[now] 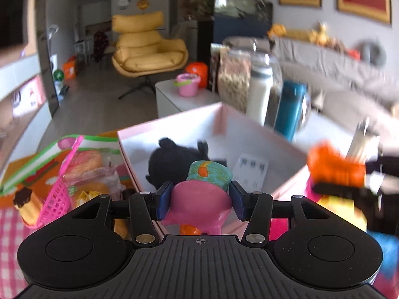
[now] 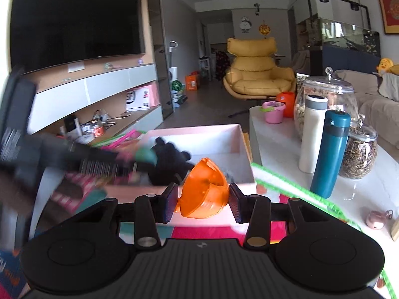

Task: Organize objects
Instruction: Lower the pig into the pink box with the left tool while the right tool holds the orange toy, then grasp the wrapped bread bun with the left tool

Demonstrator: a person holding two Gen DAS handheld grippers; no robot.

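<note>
My left gripper (image 1: 200, 200) is shut on a pink toy pot with a teal patterned lid (image 1: 203, 194), held just over the near wall of an open pink-and-white box (image 1: 251, 134). Inside the box lie a black plush toy (image 1: 172, 160) and a blister pack (image 1: 251, 170). My right gripper (image 2: 203, 203) is shut on an orange plastic toy (image 2: 205, 189), in front of the same box (image 2: 234, 147), where the black plush toy (image 2: 169, 162) shows again. The left gripper (image 2: 74, 159) crosses that view as a dark blur. The right gripper appears as an orange-and-black blur (image 1: 336, 172) at the box's right.
A pink toy basket (image 1: 62, 194) with toy food sits left of the box on a colourful mat. Behind the box stand a white bottle (image 2: 313, 134), a teal bottle (image 2: 330, 153), glass jars (image 2: 324, 99) and a pink bucket (image 2: 273, 112). A small pink toy (image 2: 376, 219) lies at the right.
</note>
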